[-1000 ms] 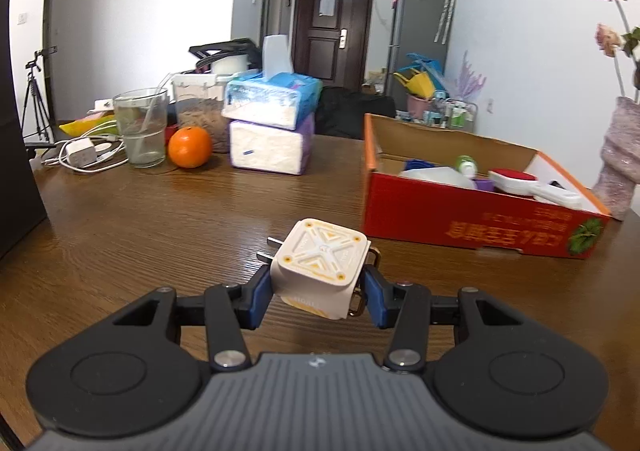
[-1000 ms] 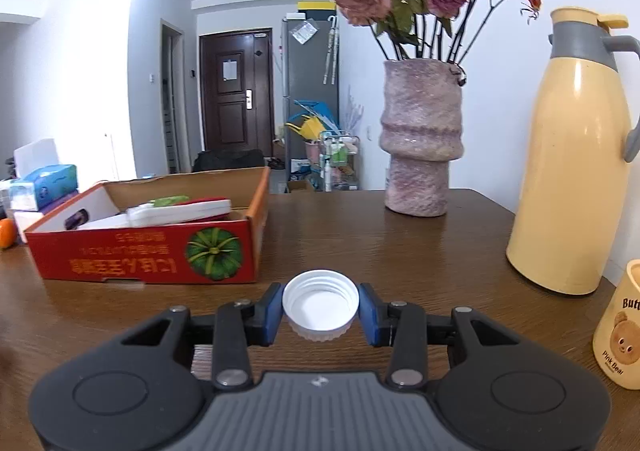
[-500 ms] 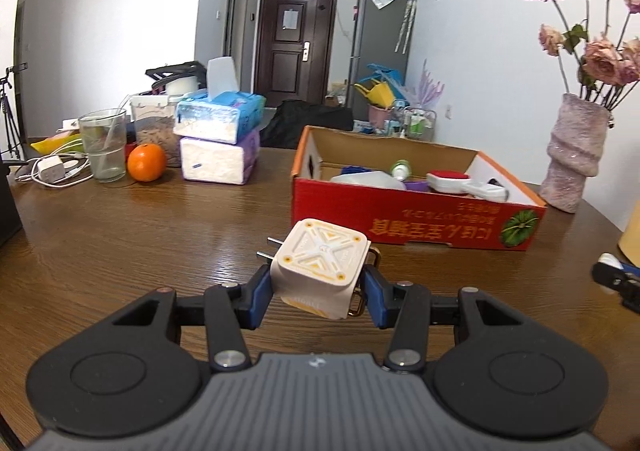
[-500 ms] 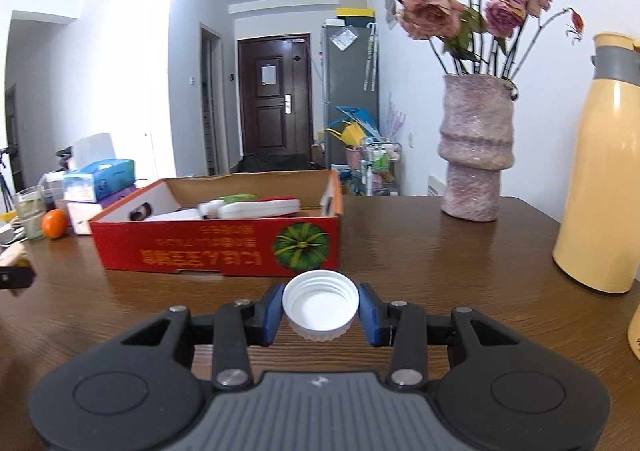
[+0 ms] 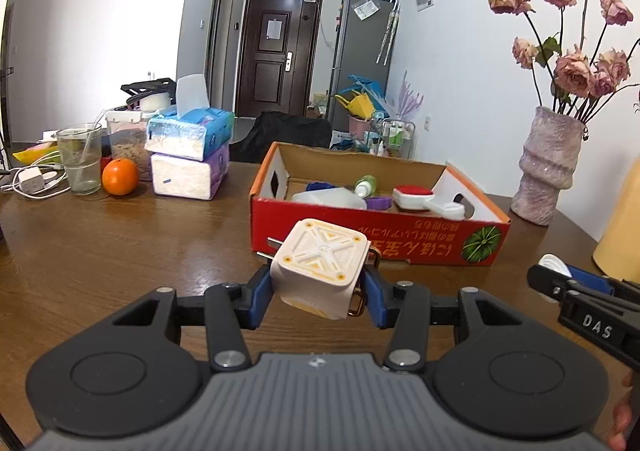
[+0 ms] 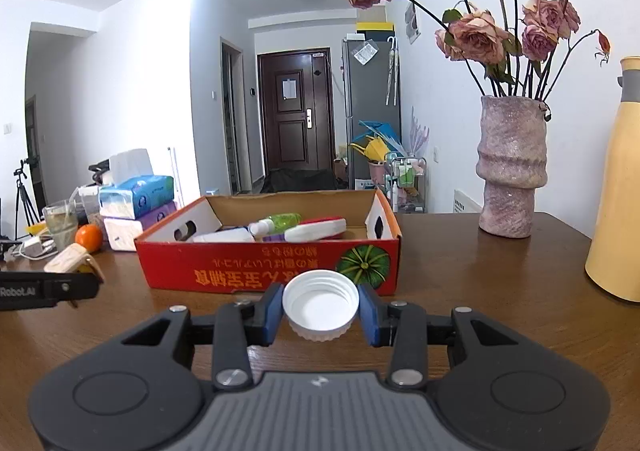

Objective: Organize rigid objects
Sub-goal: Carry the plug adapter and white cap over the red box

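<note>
My left gripper (image 5: 318,293) clenches the white charger (image 5: 320,265), my right gripper (image 6: 320,309) the bottle cap (image 6: 320,303) — both carried before the red box (image 6: 268,271); next, lift over its rim and release.

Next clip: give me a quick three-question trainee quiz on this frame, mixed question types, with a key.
1. True or false: the left gripper holds nothing.
2. What does the right gripper hold? A) orange B) white cap C) glass
3. Fill in: the red cardboard box already holds a small bottle with a ____ body.

Key:
1. False; it is clamped on a cream plug adapter.
2. B, the white cap.
3. Green; see the green bottle.
</note>
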A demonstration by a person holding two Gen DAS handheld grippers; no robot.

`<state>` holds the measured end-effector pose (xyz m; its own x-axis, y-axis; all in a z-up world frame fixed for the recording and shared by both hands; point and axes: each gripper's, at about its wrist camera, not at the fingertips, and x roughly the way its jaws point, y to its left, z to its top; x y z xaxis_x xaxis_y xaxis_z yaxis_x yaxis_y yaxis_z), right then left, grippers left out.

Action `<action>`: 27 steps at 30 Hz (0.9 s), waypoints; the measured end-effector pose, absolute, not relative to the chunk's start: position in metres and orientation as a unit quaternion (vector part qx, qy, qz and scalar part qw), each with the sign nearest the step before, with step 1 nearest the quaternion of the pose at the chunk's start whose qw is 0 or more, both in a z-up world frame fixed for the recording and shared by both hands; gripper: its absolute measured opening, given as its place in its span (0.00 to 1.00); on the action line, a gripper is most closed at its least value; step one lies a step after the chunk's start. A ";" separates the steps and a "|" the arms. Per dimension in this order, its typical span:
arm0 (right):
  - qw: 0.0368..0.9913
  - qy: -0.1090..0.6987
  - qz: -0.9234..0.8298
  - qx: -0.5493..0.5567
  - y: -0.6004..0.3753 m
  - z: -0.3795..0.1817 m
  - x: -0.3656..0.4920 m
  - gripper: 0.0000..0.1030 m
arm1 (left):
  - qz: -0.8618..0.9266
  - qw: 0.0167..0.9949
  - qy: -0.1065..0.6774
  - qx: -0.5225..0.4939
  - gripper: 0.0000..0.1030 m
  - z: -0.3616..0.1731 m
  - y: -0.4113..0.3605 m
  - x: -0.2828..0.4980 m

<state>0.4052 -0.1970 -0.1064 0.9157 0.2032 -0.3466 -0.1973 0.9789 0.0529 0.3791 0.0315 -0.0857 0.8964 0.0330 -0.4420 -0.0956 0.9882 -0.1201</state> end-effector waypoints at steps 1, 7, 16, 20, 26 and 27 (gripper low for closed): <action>0.979 0.177 0.102 0.010 -0.196 -0.105 0.406 0.38 | 0.033 0.972 0.224 -0.069 0.47 -0.084 0.031 0.380; 0.980 0.172 0.103 0.017 -0.187 -0.100 0.413 0.38 | 0.035 0.972 0.218 -0.074 0.47 -0.077 0.030 0.392; 0.982 0.153 0.106 0.020 -0.171 -0.089 0.431 0.38 | 0.039 0.973 0.213 -0.080 0.47 -0.070 0.032 0.414; 0.983 0.149 0.108 0.025 -0.166 -0.086 0.442 0.38 | 0.044 0.972 0.212 -0.085 0.47 -0.069 0.036 0.425; 0.982 0.148 0.111 0.028 -0.163 -0.085 0.459 0.38 | 0.052 0.971 0.213 -0.092 0.47 -0.069 0.043 0.441; 0.982 0.148 0.112 0.029 -0.162 -0.085 0.461 0.38 | 0.052 0.971 0.213 -0.092 0.47 -0.069 0.044 0.444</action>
<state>0.4611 -0.1621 -0.0852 0.9313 0.2285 -0.2837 -0.2112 0.9732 0.0904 0.4440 0.0437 -0.0687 0.9039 0.0624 -0.4232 -0.1409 0.9775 -0.1570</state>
